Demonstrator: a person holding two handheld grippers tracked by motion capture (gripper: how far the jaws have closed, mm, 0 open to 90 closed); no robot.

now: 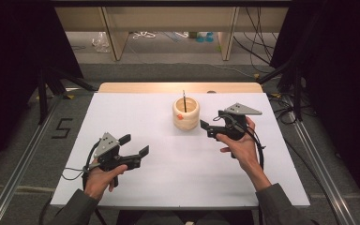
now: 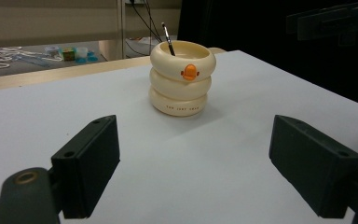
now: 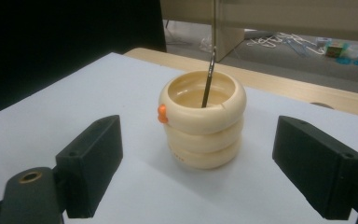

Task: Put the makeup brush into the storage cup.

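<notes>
Jaws on both my grippers are standing wide apart, gripping nothing. Left gripper (image 1: 137, 145) is hovering low over the near-left part of the white table (image 1: 168, 154), my left hand (image 1: 104, 172) wrapped around its handle, cable trailing off toward the table edge. In the left gripper view the cream holder (image 2: 182, 78) is sitting well ahead of the pads, centred between them, clear table in between. Right gripper (image 1: 205, 127) is sitting farther up the table, in my right hand (image 1: 238, 140), pointing left at the holder, just beside it and not touching. In the right gripper view the holder (image 3: 203, 117) is sitting between and just beyond the two black pads, neither pad contacting it.

Holder is standing upright on the far middle of the table: three stacked rings, orange duck-bill knob (image 2: 189, 72) on the top ring, facing the near-left side. Thin dark brush (image 3: 208, 80) is leaning inside it, tip sticking up past the rim.

Past the table's far wooden edge: grey floor, loose cables, light wooden furniture legs.
</notes>
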